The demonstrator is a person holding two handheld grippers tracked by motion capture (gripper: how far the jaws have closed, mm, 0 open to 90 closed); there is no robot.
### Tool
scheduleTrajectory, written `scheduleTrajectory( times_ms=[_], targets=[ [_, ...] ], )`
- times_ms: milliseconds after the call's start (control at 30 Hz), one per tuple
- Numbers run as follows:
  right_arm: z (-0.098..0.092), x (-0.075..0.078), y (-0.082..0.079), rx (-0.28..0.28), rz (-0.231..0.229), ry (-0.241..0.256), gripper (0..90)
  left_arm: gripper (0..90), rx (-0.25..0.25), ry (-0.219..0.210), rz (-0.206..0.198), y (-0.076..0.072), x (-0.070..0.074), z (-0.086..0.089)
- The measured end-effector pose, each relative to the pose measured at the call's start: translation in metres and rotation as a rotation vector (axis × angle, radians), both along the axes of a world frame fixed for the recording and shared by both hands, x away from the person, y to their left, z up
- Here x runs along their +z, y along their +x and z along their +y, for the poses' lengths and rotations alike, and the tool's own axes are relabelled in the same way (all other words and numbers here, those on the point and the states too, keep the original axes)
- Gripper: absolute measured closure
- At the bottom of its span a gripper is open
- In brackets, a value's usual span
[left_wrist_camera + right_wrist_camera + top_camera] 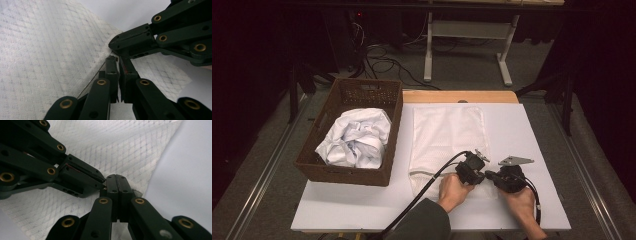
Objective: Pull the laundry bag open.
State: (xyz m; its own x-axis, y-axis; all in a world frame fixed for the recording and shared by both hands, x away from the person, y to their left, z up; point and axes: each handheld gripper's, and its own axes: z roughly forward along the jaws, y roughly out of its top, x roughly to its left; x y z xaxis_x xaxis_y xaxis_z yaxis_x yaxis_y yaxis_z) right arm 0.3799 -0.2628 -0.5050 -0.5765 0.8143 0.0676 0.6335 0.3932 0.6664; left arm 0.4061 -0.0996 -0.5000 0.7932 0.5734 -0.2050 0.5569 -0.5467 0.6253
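The cloth [447, 137] is pinched at its near edge by both clenched claws, left claw [117, 62] and right claw [116, 180]; a basket [319, 167] of laundry [357, 137] is set beside it on the desk [532, 130].

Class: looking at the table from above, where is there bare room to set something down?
Bare: the strip right of the mesh bag, and the near-left corner in front of the basket. Crowded: the bag's near edge, where the left gripper and right gripper meet.
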Motion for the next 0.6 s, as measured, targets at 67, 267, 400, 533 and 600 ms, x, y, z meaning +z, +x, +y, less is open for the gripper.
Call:
scheduleTrajectory(
  times_ms=[67, 267, 400, 533, 600],
  targets=[
    [0.0006, -0.0008, -0.0004, 0.005, -0.011, -0.011, 90.0, 86.2, -0.003, 0.002, 0.003, 0.0004, 0.0005, 0.0009],
    [0.0025, -0.0015, -0.002, 0.004, -0.024, -0.027, 90.0, 86.2, -0.013, 0.018, -0.012, -0.0025, 0.0045, 0.0038],
    [0.0033, -0.0017, -0.0031, -0.003, -0.025, -0.028, 90.0, 86.2, -0.019, 0.024, -0.013, -0.0031, 0.0065, 0.007],
    [0.003, -0.0019, -0.0028, -0.003, -0.024, -0.029, 90.0, 86.2, -0.021, 0.026, -0.019, -0.0034, 0.0078, 0.0087],
    [0.0028, -0.0019, -0.0027, -0.002, -0.024, -0.029, 90.0, 86.2, -0.023, 0.024, -0.019, -0.0038, 0.0078, 0.0093]
  ],
)
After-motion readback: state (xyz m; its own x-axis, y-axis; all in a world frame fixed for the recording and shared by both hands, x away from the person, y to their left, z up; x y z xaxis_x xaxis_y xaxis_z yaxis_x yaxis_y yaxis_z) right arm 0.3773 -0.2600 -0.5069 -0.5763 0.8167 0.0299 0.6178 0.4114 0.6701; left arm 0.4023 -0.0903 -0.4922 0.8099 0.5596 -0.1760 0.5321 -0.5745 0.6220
